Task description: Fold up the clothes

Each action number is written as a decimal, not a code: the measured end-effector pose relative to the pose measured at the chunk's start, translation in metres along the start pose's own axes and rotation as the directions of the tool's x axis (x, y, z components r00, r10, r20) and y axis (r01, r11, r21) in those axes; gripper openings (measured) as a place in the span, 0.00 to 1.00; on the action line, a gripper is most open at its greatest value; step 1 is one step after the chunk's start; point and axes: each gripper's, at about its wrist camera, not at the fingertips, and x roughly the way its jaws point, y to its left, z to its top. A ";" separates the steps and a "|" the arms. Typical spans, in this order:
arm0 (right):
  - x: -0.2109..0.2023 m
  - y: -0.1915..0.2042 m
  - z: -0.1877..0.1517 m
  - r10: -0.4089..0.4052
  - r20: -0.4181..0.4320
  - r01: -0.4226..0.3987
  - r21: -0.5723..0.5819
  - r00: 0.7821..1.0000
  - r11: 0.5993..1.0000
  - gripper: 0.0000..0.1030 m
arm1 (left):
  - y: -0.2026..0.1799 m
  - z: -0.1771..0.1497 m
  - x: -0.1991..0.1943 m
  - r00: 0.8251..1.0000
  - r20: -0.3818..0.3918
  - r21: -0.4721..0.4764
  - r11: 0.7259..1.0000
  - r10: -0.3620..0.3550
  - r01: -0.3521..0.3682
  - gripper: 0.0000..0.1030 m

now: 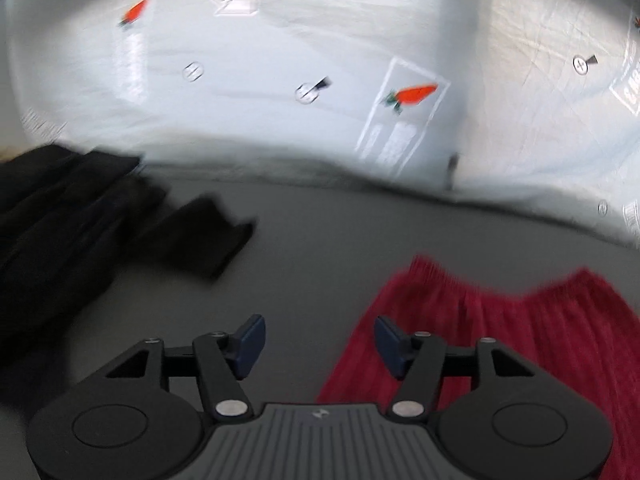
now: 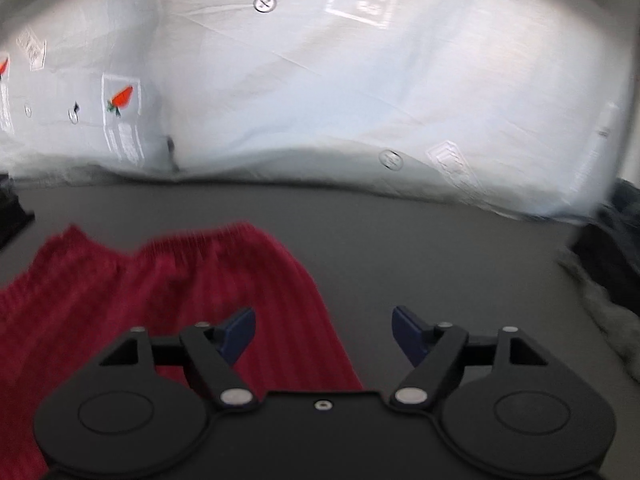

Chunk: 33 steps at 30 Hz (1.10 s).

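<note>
Now | left tongs [image 1: 319, 343], right tongs [image 2: 323, 335] agape, empty | red garment [image 1: 500, 340] flat | sheet [image 1: 320, 40] print unreadable

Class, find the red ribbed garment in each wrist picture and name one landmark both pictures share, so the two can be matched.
Left wrist view: the red ribbed garment lies lower right on the grey table, right of the open left hand-held gripper.
Right wrist view: it lies lower left, under the left finger of the open right hand-held gripper.
Shared landmark: the boxed carrot print on the white backdrop.
</note>
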 end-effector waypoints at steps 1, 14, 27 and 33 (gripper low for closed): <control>-0.010 -0.003 -0.010 -0.015 -0.020 0.015 0.000 1.000 1.000 0.76 | 0.005 -0.011 -0.008 0.999 -0.026 -0.005 1.000 0.023 -0.023 0.60; -0.073 -0.064 -0.109 -0.104 -0.208 0.148 0.209 0.973 0.967 0.36 | 0.069 -0.096 -0.046 0.959 -0.226 -0.122 0.972 0.172 -0.203 0.60; -0.064 -0.078 -0.099 -0.246 -0.256 0.309 0.242 0.935 0.920 0.06 | 0.089 -0.110 -0.048 0.964 -0.247 -0.150 0.980 0.094 -0.134 0.49; -0.083 -0.048 -0.094 -0.250 -0.220 0.301 0.240 0.943 0.923 0.44 | 0.083 -0.117 -0.059 0.971 -0.237 -0.098 0.994 0.024 -0.048 0.24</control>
